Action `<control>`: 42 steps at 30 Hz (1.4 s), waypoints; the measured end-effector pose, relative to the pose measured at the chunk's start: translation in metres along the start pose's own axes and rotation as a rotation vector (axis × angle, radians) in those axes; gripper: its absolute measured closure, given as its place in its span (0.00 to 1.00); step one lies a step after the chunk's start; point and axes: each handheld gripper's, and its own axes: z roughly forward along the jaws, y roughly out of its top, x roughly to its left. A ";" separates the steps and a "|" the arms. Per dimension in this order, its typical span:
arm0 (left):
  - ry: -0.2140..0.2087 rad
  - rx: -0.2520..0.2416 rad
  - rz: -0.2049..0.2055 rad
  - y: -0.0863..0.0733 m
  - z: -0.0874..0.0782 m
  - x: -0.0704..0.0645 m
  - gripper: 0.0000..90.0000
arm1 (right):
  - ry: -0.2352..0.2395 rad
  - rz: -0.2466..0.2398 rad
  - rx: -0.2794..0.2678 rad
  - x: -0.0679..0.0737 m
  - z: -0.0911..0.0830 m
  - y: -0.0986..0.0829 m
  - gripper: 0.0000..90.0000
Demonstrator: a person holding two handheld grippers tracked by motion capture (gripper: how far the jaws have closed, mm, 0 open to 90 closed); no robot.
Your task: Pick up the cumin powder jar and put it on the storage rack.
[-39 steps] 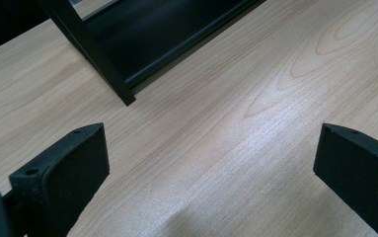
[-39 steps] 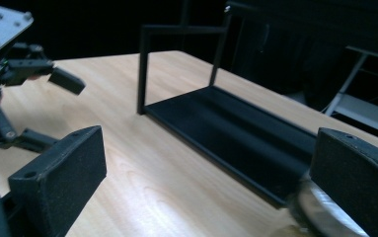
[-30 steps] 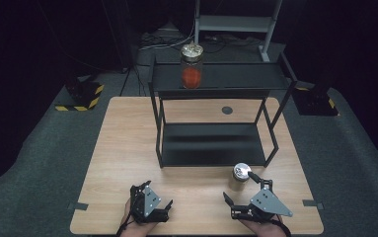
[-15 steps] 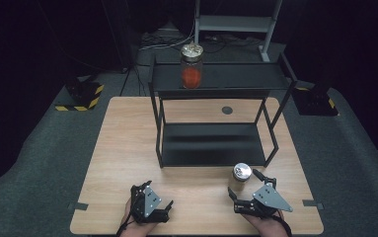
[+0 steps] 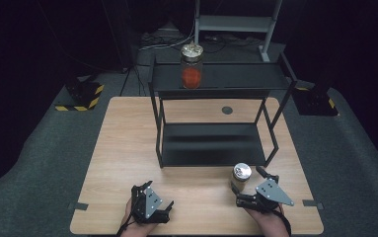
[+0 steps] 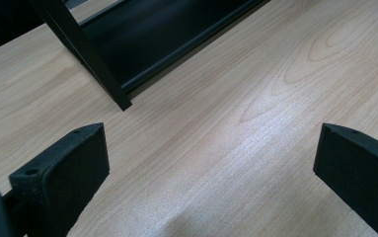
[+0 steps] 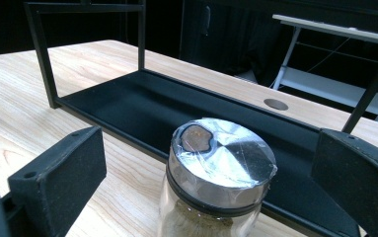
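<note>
A small glass jar with a silver lid and brownish contents stands on the wooden table, just in front of the black shelf's right front leg. My right gripper is open, and the jar stands between its jaws without touching either one. Near the table's front edge my left gripper is open over bare wood, holding nothing. A taller jar with red contents stands on the shelf's top tier.
The black two-tier metal shelf fills the middle of the table, and its lower tray lies directly behind the small jar. One shelf leg is ahead of the left gripper. A round hole marks the table's far side.
My right gripper has edged forward and to the left, so the small jar now sits between its jaws. The left gripper has stayed put.
</note>
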 end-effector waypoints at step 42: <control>-0.007 -0.018 -0.040 -0.004 -0.001 0.005 0.01 | 0.055 0.106 -0.030 -0.022 0.018 -0.025 0.37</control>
